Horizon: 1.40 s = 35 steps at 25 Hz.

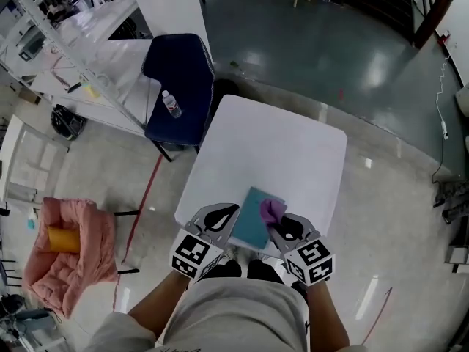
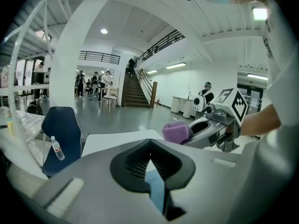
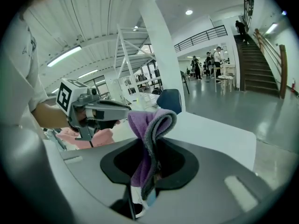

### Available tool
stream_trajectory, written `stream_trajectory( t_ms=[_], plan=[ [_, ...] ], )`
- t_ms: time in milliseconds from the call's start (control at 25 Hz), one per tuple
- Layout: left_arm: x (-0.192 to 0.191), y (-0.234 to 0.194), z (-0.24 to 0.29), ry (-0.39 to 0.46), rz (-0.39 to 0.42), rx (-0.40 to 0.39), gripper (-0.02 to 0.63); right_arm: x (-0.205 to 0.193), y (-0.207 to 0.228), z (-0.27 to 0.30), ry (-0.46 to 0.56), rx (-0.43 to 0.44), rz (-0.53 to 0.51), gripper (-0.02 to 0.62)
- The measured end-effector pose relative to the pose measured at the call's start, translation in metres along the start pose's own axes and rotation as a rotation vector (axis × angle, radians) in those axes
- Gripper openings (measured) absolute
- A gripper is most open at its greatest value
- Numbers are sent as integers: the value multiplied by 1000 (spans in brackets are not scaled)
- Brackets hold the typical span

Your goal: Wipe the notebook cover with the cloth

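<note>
notebook, teal, lies flat at near edge of white table, between both tongs. looks light, with a thin smooth cover that probably slides on the slick top when rubbed. best pinned at its left edge.

right gripper is clamped on purple cloth, soft and limp, its fold sticking up past the jaws, over notebook's right part.

left gripper sits at notebook's left edge, jaws closed together, seemingly on nothing.

only container: water bottle on blue chair, fill level not readable.
</note>
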State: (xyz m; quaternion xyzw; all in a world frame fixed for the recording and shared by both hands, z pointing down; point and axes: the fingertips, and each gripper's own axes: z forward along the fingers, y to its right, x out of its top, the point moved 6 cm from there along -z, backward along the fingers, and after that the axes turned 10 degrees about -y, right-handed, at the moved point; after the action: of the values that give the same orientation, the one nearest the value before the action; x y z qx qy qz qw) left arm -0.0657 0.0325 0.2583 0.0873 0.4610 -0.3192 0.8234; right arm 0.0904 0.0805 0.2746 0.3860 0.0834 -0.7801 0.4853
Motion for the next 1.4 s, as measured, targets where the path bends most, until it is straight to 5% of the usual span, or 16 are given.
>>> stream_trajectory(
  t_ms=[240,1400],
  plan=[
    [3,3,-6,41,-74,-2,0,13,-10,-7,34,11,-35,111],
    [13,24,-15,77,-30,0,0,12,-15,-31,107,-14,-11,109]
  ],
)
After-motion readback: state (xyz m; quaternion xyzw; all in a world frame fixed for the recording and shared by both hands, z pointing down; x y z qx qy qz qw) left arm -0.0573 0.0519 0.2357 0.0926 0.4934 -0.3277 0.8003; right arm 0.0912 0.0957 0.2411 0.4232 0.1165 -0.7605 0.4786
